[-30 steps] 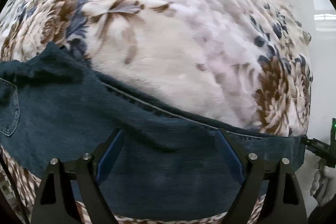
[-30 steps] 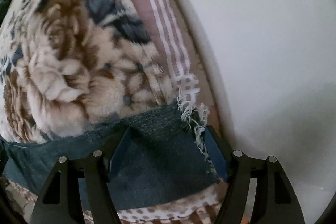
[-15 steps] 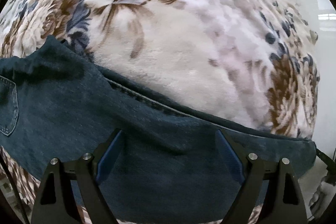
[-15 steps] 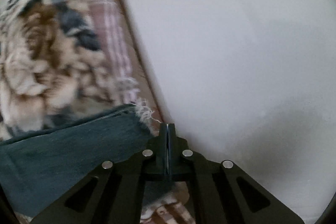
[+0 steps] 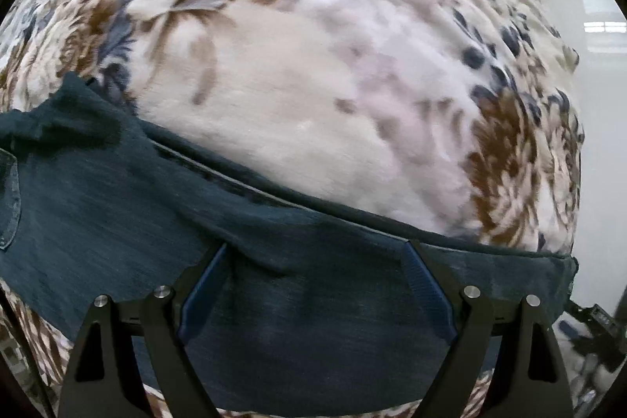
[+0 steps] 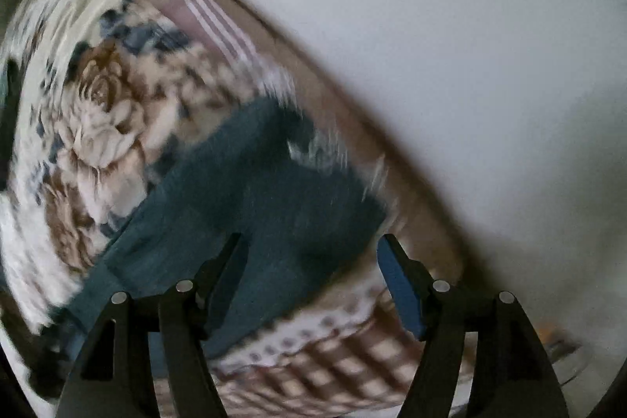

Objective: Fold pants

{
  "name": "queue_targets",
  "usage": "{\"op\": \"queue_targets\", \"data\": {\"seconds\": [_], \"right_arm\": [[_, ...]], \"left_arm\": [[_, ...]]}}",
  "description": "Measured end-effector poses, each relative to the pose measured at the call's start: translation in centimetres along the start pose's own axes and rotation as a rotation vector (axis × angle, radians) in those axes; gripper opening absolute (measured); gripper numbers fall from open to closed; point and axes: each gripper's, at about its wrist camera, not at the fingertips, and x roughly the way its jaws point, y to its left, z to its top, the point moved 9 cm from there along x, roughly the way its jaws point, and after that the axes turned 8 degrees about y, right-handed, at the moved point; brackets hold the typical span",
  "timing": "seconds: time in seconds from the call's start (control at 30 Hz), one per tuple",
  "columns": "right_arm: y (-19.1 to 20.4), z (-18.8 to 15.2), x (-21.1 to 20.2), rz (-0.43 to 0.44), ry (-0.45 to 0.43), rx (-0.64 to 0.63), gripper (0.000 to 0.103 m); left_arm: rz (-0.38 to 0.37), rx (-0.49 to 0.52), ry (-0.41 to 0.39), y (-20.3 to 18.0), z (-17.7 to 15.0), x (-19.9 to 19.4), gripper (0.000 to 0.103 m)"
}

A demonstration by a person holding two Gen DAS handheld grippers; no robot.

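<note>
Dark blue denim pants (image 5: pixel 164 218) lie across a floral blanket (image 5: pixel 313 85) on a bed. In the left wrist view my left gripper (image 5: pixel 313 285) is open, its blue pads spread just above the pant leg. In the blurred right wrist view the frayed leg end of the pants (image 6: pixel 274 198) lies folded over near the bed's edge. My right gripper (image 6: pixel 313 273) is open above it and holds nothing.
A striped and checked sheet (image 6: pixel 313 363) shows under the blanket at the bed's edge. A pale floor (image 6: pixel 450 46) lies beyond the bed on the right. The other hand and its tool (image 5: pixel 591 332) show at the lower right of the left wrist view.
My right gripper shut at the frayed hem, then opened and swung away; the hem now lies folded over. My left gripper stayed open over the leg and barely moved.
</note>
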Motion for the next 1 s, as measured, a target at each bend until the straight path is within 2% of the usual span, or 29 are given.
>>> {"op": "queue_targets", "data": {"seconds": [0.1,0.17,0.2,0.23,0.27,0.33,0.4,0.47,0.57,0.63,0.7,0.73,0.77,0.83,0.87,1.0], "right_arm": [[-0.7,-0.1,2.9,0.241,0.021,0.134,0.071],[-1.3,1.0,4.6,0.393,0.008,0.251,0.071],[-1.5,1.1,4.4,0.476,-0.022,0.282,0.071],[-1.3,1.2,3.0,0.61,-0.069,0.292,0.071],[-1.2,1.1,1.7,0.706,-0.113,0.278,0.071],[-2.0,1.5,1.9,0.714,-0.14,0.254,0.071],[-2.1,0.0,3.1,0.703,-0.116,0.267,0.066],[-2.4,-0.9,3.2,0.742,-0.138,0.263,0.065],[-1.7,-0.3,3.3,0.798,-0.153,0.228,0.072],[-1.5,-1.8,2.3,0.832,-0.174,0.191,0.072],[-0.3,-0.7,3.0,0.801,-0.189,0.155,0.071],[0.0,-0.7,2.9,0.778,-0.207,0.149,0.066],[0.0,-0.7,3.0,0.729,-0.225,0.145,0.041],[0.2,-0.8,2.4,0.631,-0.251,0.145,0.015],[-0.2,-1.5,1.4,0.615,-0.274,0.166,0.01],[-1.0,-2.7,-2.8,0.531,-0.393,0.21,0.007]], "left_arm": [[-0.005,0.008,0.005,-1.0,-0.3,0.1,0.088],[-0.013,0.006,0.015,-1.1,-0.4,0.2,0.088],[-0.014,0.007,0.015,-1.1,-0.4,0.2,0.088],[-0.013,0.01,0.015,-1.0,-0.4,0.3,0.088],[-0.012,0.014,0.015,-1.0,-0.4,0.3,0.088],[-0.002,0.024,0.019,-0.8,-0.5,0.5,0.088],[0.001,0.025,0.027,-0.1,-0.4,0.6,0.088],[0.003,0.025,0.034,-0.5,-0.5,0.6,0.088],[0.008,0.032,0.037,-0.3,-0.9,1.1,0.088],[0.008,0.04,0.039,-0.7,-1.0,1.1,0.088],[0.012,0.048,0.037,-1.1,-1.0,1.0,0.088],[0.011,0.052,0.036,-1.2,-1.1,1.0,0.088],[0.011,0.054,0.036,-1.3,-1.1,0.9,0.088],[0.005,0.056,0.034,-1.4,-1.2,0.7,0.088],[0.003,0.056,0.033,-1.4,-1.2,0.6,0.088],[-0.004,0.049,0.017,-0.4,-1.0,-0.4,0.088]]}}
